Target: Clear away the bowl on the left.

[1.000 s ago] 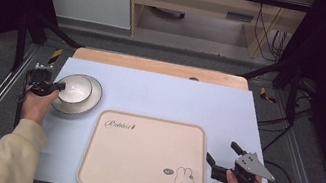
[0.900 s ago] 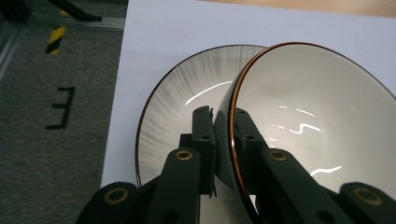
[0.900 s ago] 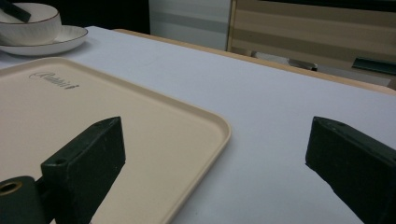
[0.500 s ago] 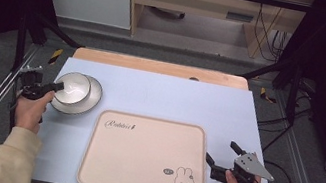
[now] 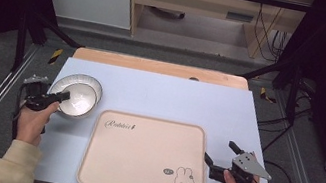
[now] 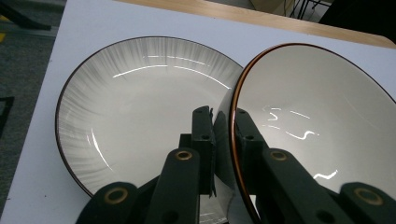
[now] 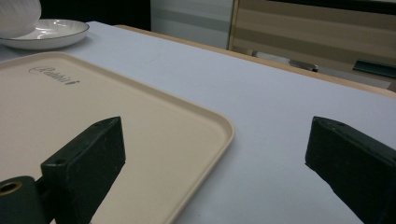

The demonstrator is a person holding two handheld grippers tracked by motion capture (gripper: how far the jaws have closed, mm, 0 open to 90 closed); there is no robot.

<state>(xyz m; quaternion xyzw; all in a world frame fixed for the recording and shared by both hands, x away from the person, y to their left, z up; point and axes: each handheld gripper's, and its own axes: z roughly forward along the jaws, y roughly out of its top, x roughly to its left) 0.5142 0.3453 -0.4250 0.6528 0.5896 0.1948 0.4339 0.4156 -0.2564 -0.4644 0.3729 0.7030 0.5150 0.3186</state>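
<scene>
So far, one pick made, nothing delivered. Far left of the table [image 5: 161,91]: left gripper [image 6: 224,135] pinched shut on the near rim of the bowl [image 6: 317,135], one jaw inside, one outside. Bowl tilted, lifted partly off the plate [image 6: 135,112] under it; plate sits close to the table's left edge, little margin there. Centre: tray [image 5: 137,168] bare, just right of the plate, its near edge close to the table front; likely the drop spot, though that is a guess. Path from bowl to tray short and unobstructed. Far right: right gripper [image 5: 221,158] jaws wide apart, holding nothing, near the tray's right corner. Open tabletop behind the tray.
</scene>
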